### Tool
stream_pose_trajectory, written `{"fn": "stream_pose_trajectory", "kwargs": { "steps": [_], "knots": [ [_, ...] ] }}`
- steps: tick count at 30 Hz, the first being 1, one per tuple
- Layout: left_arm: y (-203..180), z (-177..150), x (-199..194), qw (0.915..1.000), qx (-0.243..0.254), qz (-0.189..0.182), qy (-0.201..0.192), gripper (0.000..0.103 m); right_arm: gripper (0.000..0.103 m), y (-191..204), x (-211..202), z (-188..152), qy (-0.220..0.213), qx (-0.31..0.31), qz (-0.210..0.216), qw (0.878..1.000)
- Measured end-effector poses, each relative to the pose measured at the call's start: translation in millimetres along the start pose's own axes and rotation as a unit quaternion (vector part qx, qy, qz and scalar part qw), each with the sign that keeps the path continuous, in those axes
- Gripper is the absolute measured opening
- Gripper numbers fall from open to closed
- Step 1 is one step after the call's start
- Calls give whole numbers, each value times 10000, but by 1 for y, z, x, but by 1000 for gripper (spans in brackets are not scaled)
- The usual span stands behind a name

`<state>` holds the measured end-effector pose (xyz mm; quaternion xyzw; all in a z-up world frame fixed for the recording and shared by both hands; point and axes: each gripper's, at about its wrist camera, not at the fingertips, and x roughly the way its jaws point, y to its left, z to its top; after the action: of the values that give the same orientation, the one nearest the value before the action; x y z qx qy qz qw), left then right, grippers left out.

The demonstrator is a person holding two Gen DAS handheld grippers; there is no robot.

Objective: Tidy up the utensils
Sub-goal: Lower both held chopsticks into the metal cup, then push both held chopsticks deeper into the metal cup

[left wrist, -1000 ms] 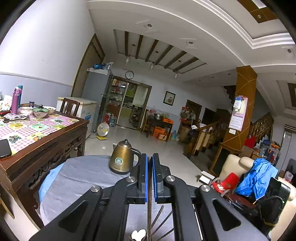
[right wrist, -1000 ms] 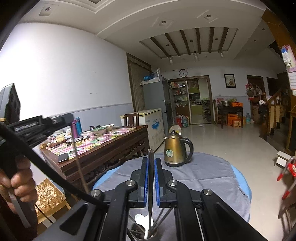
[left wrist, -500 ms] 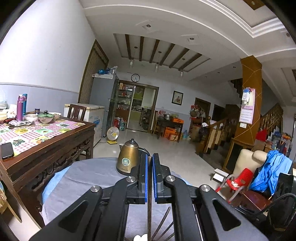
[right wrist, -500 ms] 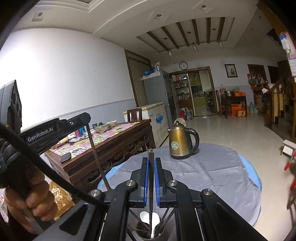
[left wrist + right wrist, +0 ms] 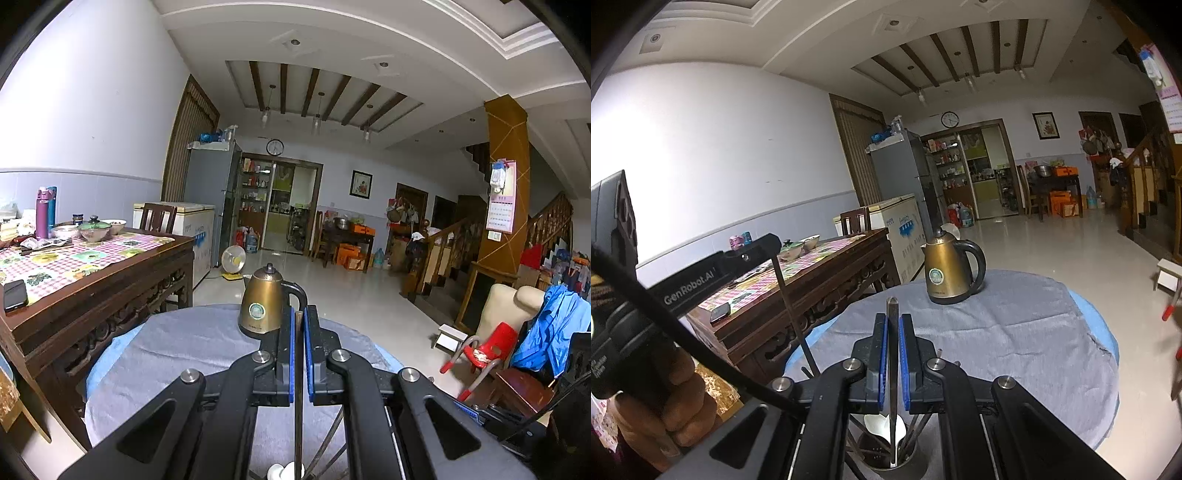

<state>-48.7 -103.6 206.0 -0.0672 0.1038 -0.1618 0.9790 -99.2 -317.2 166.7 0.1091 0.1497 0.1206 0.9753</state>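
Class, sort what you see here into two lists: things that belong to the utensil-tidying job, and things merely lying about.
Belongs to the job:
- left gripper, shut on a chopstick
- right gripper, shut on a second chopstick
- utensil holder
- white spoon

Lying about:
- brass kettle
- phone
- purple bottle
- red chair

Your right gripper clamped on an upright chopstick at lower centre, utensil cup beneath, kettle upper right on grey cloth, your left gripper holding another chopstick at left.
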Motion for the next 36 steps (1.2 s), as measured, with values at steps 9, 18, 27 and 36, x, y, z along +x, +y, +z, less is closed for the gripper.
{"fn": "stream_pose_trajectory", "kwargs": {
  "steps": [9, 18, 27, 36],
  "knots": [
    [-4, -13, 9, 9999, 41, 78, 140, 5, 7, -4, 8, -9, 100, 127, 4, 9999],
    [0, -18, 11, 9997, -28, 207, 92, 5, 7, -10, 15, -17, 209, 305, -3, 9993],
    [-2, -20, 10, 9997, -6, 248, -25, 5, 7, -9, 19, -22, 264, 334, 14, 9991],
    [1, -34, 26, 9992, -80, 315, 214, 5, 7, -9, 21, -29, 345, 383, 16, 9987]
  ]
}}
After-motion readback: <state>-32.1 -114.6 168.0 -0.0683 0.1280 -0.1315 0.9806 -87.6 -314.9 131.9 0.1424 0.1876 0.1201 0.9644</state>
